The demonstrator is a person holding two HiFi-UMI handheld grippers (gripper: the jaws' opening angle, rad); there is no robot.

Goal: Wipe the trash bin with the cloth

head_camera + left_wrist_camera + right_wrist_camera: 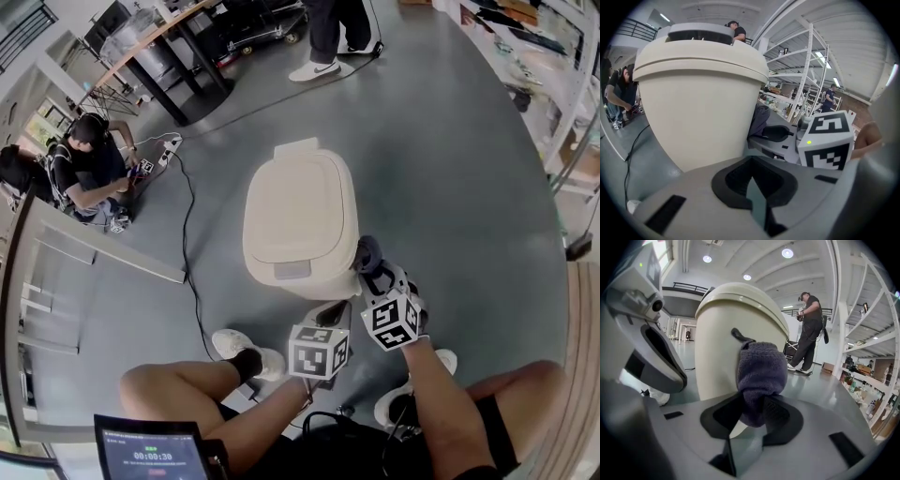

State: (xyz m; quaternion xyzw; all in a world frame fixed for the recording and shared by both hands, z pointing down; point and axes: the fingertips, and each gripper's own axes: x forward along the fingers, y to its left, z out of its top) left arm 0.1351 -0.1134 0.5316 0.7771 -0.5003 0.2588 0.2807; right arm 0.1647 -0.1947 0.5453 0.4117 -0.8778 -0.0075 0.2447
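The cream trash bin (300,211) stands on the grey floor (450,187). The right tongs (752,416) squeeze a purple cloth (759,376), which is pressed on the bin's side at about 4 o'clock. The left tongs (752,180) are closed with nothing in them, near the bin at 6 o'clock. From above, their tips hide under a marker cube (319,352), and the lid hides the bin's walls.

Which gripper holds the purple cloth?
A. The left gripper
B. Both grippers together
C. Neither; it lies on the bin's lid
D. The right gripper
D: the right gripper has its jaws closed on the purple cloth beside the trash bin, while the left gripper holds nothing.
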